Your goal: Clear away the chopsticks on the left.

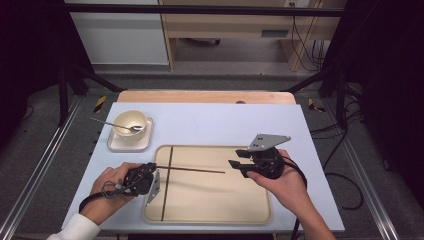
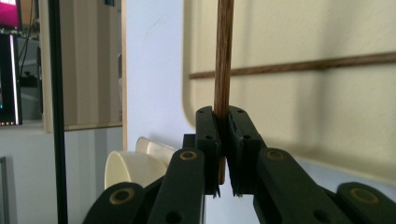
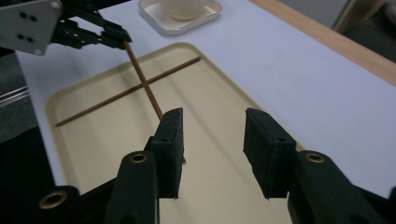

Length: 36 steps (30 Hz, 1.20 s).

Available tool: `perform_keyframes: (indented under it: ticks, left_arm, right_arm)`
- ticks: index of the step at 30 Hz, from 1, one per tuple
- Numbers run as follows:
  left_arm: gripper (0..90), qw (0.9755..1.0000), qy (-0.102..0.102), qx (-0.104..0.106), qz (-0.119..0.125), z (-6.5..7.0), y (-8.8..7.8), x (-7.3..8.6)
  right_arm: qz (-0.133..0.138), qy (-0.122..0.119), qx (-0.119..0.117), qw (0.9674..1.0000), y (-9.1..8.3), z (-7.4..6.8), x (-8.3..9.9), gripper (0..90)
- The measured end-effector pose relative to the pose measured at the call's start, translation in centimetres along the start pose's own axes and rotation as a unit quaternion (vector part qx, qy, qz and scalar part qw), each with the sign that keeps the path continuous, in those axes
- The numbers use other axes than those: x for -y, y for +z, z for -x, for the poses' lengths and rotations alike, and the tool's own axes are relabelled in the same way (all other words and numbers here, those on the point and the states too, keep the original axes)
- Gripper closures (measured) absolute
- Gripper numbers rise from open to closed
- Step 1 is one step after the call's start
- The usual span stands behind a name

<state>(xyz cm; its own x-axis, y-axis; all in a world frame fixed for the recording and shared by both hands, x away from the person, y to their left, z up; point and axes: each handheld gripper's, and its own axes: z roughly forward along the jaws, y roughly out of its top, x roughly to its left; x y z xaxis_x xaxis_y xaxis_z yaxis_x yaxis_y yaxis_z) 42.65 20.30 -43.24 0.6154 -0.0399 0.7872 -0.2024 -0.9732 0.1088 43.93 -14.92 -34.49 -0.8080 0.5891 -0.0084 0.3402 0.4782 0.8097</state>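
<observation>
The left gripper (image 1: 156,176) sits at the left edge of the beige tray (image 1: 250,212), its jaws clamped tight on the near end of a dark wooden chopstick (image 1: 195,170); in the left gripper view the chopstick (image 2: 223,60) runs straight up from between the black jaws, and the pads press on it from both sides. From that grip the stick reaches across the tray toward the right gripper (image 1: 239,163), its free tip ending just short of that gripper's fingertips in the high view. The right gripper is held above the right part of the tray with its jaws standing apart and nothing between them; in the right gripper view the held chopstick (image 3: 142,81) slopes down from the left gripper (image 3: 122,38) and passes behind the left-hand jaw, outside the gap. A second chopstick (image 1: 166,185) lies flat in the tray, running from its far edge to its near edge, and the held one crosses over it close to the left gripper. Beyond the tray's far left corner, on the pale blue table (image 1: 225,120), stands a cream bowl (image 1: 131,122) on a small square plate (image 1: 120,145), with a metal spoon (image 1: 115,124) resting across the bowl's rim.
</observation>
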Motion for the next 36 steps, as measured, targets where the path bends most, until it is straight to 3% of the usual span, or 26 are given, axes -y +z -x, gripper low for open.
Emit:
perform_keyframes:
  ticks: [7,9,19,25,36]
  left_arm:
    - [84.0,0.9997,0.009,-0.003,0.024,0.9,-0.5,-1.8]
    - [84.0,0.9996,0.019,-0.003,0.022,1.1,-0.5,-2.0]
    - [84.0,0.9992,0.024,-0.002,0.033,2.0,-0.6,-2.5]
    - [84.0,0.9989,0.027,-0.006,0.039,2.3,-1.0,-2.9]
    - [83.9,0.9987,0.024,-0.012,0.043,2.5,-1.3,-2.5]
  right_arm:
    - [-0.04,-0.02,-0.053,0.9976,2.6,-2.2,-0.7,64.4]
    - [-0.055,-0.029,-0.064,0.996,3.6,-2.8,-0.7,65.0]
    - [-0.118,-0.046,-0.109,0.9859,7.8,-5.0,-1.0,67.8]
    - [-0.149,-0.055,-0.121,0.9799,10.1,-5.7,-1.5,70.5]
    - [-0.174,-0.049,-0.125,0.9757,12.2,-6.0,-1.7,81.7]
